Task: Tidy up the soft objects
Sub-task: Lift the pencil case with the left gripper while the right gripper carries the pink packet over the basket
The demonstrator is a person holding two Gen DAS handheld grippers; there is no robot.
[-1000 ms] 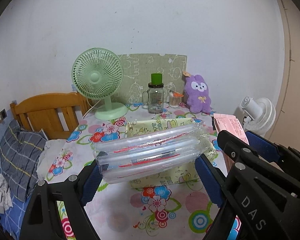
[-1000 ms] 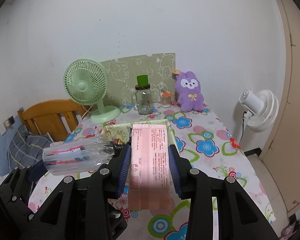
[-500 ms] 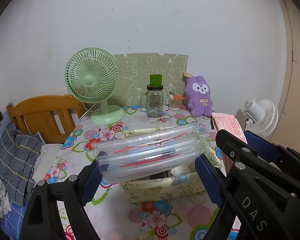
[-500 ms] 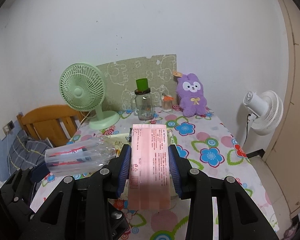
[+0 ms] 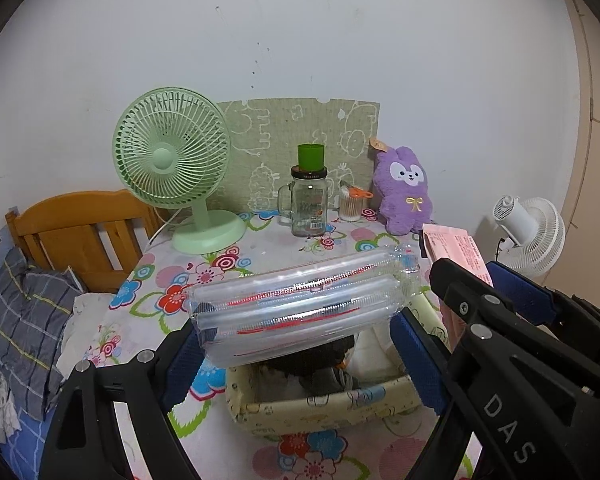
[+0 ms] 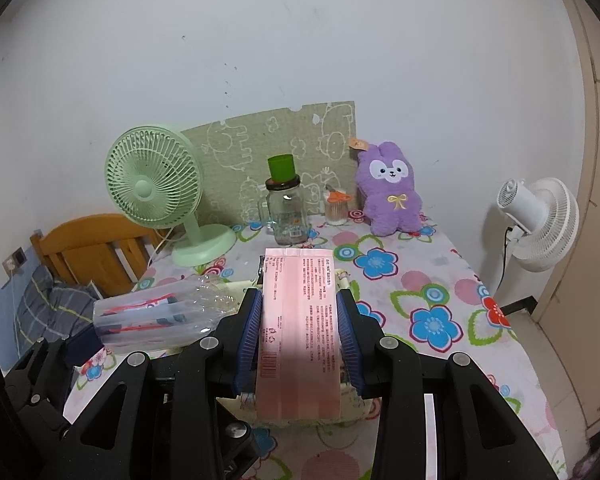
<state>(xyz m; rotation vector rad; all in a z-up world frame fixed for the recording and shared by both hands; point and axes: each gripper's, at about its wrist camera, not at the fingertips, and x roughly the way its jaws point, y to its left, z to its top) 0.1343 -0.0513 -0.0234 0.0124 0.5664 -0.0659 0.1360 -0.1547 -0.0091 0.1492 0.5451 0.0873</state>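
A clear plastic pack with red stripes (image 5: pixel 300 312) lies crosswise between the blue pads of my left gripper (image 5: pixel 300 344), which is shut on its two ends. My right gripper (image 6: pixel 300 340) is shut on a flat pink packet (image 6: pixel 296 280) that stands on edge, just right of the clear pack (image 6: pixel 152 316). Both hang above a pale yellow fabric box (image 5: pixel 324 404) on the flowered table. The box holds dark and white soft things, partly hidden by the pack. In the right wrist view only the near rim of the box (image 6: pixel 296 422) shows under the packet.
At the back of the table stand a green desk fan (image 5: pixel 172 160), a glass jar with a green cup on top (image 5: pixel 308 208), a small swab holder (image 5: pixel 350 204) and a purple plush rabbit (image 5: pixel 406 192). A wooden bed frame (image 5: pixel 80 232) is left, a white fan (image 5: pixel 528 232) right.
Both grippers have moved forward together with their loads. The fabric box, earlier behind the clear pack, now lies below it, and the fan and jar look nearer.
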